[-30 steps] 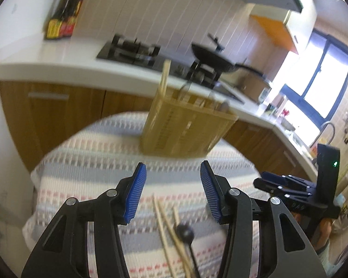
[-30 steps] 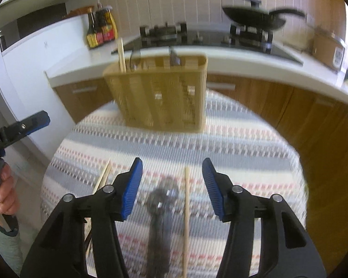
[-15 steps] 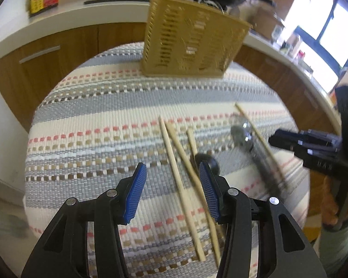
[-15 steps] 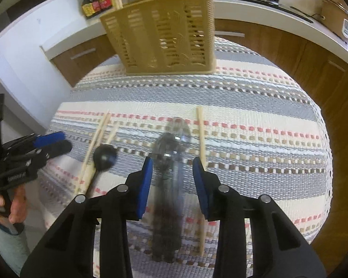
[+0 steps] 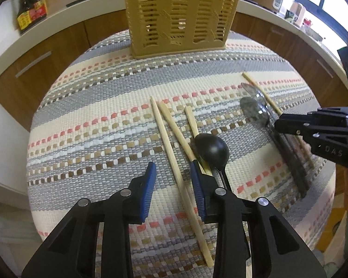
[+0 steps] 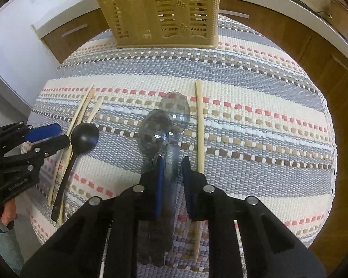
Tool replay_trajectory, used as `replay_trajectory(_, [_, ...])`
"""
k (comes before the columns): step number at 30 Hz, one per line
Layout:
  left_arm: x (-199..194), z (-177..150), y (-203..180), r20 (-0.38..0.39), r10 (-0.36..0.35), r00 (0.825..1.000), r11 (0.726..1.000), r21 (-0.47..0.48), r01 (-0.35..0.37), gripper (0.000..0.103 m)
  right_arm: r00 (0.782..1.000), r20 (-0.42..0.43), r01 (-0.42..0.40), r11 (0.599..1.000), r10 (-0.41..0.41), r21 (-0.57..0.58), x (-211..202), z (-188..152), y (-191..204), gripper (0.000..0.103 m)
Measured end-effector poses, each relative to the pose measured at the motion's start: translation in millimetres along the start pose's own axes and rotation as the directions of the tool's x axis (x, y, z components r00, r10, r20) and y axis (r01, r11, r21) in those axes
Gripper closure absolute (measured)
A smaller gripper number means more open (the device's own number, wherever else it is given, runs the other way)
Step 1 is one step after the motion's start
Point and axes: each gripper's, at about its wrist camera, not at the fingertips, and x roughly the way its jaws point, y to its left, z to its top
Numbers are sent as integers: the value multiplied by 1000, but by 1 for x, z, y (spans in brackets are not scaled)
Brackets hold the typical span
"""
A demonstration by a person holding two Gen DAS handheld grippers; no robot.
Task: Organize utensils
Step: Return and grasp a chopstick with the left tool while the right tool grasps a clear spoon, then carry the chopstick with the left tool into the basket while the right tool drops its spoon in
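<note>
On the striped mat lie several wooden chopsticks [image 5: 167, 134], a black spoon [image 5: 212, 150] and two clear plastic spoons [image 6: 167, 120]. A tan slotted utensil basket [image 5: 181, 16] stands at the far edge; it also shows in the right wrist view [image 6: 160, 11]. My left gripper [image 5: 172, 171] is open, low over the mat, straddling one chopstick, its right finger beside the black spoon's neck. My right gripper [image 6: 171, 162] is narrowly open around the handle of a clear spoon, pads close to it; contact is unclear. A single chopstick [image 6: 199, 125] lies right of it.
The round table [image 6: 255, 120] under the striped mat drops off on all sides. A white counter [image 5: 34, 34] with sauce bottles [image 5: 31, 11], a stove and wooden cabinets curves behind it.
Both grippers have tilted down and dropped toward the mat. The left gripper has narrowed around a chopstick. The right gripper has narrowed around the clear spoon handle.
</note>
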Motion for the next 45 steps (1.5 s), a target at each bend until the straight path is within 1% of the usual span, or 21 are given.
replay_trajectory(5, [1, 1, -4, 9, 30, 1000, 999, 16, -30, 76, 1000, -11, 17, 1000, -17, 2, 4, 2, -4, 90])
replay_trajectory(6, [1, 1, -4, 8, 31, 999, 999, 16, -31, 76, 1000, -17, 7, 1000, -7, 2, 4, 3, -4, 90])
replay_trajectory(10, [2, 6, -5, -1, 45, 999, 999, 25, -45, 76, 996, -84, -11, 1000, 9, -24, 9, 15, -7, 90])
replay_trajectory(14, [6, 11, -5, -19, 65, 998, 997, 47, -64, 76, 989, -146, 8, 997, -19, -73, 14, 29, 0, 90])
replay_trajectory(17, [7, 14, -5, -38, 61, 997, 996, 68, -59, 76, 985, -170, 15, 995, -31, -96, 19, 35, 5, 90])
replay_trajectory(21, [9, 20, -3, -84, 45, 995, 995, 88, -38, 76, 981, -191, -6, 992, -19, -129, 21, 42, 9, 90])
replay_trajectory(22, [10, 22, -4, -94, 44, 995, 995, 93, -36, 78, 982, -190, -10, 991, -16, -136, 21, 42, 9, 90])
replay_trajectory(26, [12, 28, -5, -117, 56, 992, 992, 115, -42, 80, 984, -177, -20, 991, -4, -135, 20, 41, 8, 92])
replay_trajectory(28, [14, 31, -9, -114, 78, 990, 990, 127, -63, 95, 987, -161, -30, 990, 8, -136, 18, 39, 8, 92])
replay_trajectory(31, [14, 31, -14, -96, 105, 990, 987, 131, -92, 97, 991, -130, -36, 990, 18, -139, 13, 34, 5, 93])
replay_trajectory(32, [14, 30, -14, -90, 102, 991, 988, 126, -91, 99, 993, -116, -40, 990, 24, -139, 10, 33, 5, 93])
replay_trajectory(35, [9, 30, -12, -53, 76, 996, 994, 82, -71, 99, 997, -71, -47, 990, 38, -136, -3, 33, 3, 93])
replay_trajectory(38, [-8, 34, -3, 21, 39, 999, 998, 40, -40, 99, 999, -35, -43, 988, 38, -146, -16, 32, -1, 93])
replay_trajectory(40, [-19, 37, 0, 66, 32, 997, 999, 21, -33, 99, 998, 0, -60, 987, 60, -149, -27, 34, -2, 93])
replay_trajectory(43, [-42, 45, 2, 150, 19, 988, 1000, 1, -19, 99, 995, 59, -68, 985, 78, -160, -45, 37, -4, 93])
replay_trajectory(45, [-58, 54, 4, 207, 11, 978, 1000, -18, -7, 99, 989, 112, -77, 983, 97, -168, -62, 41, -3, 93])
